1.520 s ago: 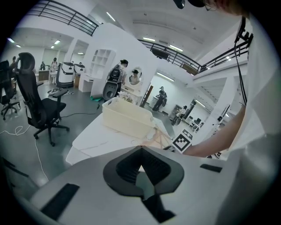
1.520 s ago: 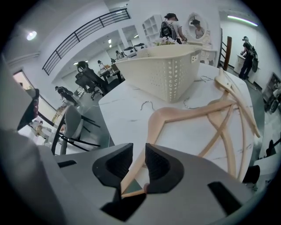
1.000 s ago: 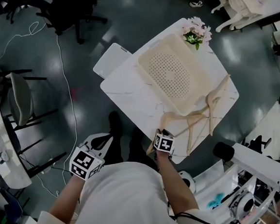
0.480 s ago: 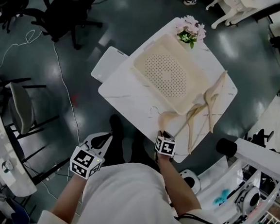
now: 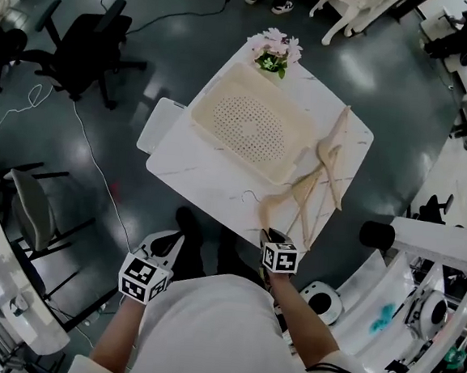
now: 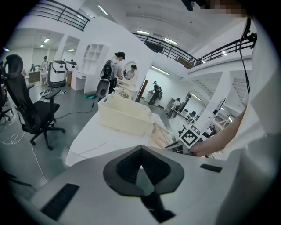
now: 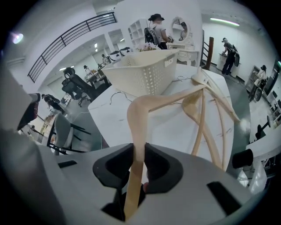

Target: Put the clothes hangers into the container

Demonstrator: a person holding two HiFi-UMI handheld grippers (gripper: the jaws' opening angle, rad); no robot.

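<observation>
The right gripper [image 7: 138, 151] has just been closing its jaws, and they now pinch one arm of a pale, curved wooden clothes hanger [image 7: 141, 110] between the black pads, stopped narrowly apart by the wood. The hanger runs up and away from the jaws toward the cream perforated plastic basket [image 7: 145, 74]. In the head view it sits over the near edge of the white marble-look counter [image 5: 194, 170], just short of the basket's near corner.

More pale wooden hangers [image 5: 331, 162] lie crossed on the counter beside the basket's [image 5: 218, 87] right side, and the held one touches them.

The left gripper [image 6: 141, 149] has its jaws together at the tips with nothing between them. It is off the counter's near edge, well apart from the hangers.

A small label [image 7: 169, 63] on the basket wall is too small to read. Each gripper's cube bears black-and-white square markers [image 5: 143, 278].
</observation>
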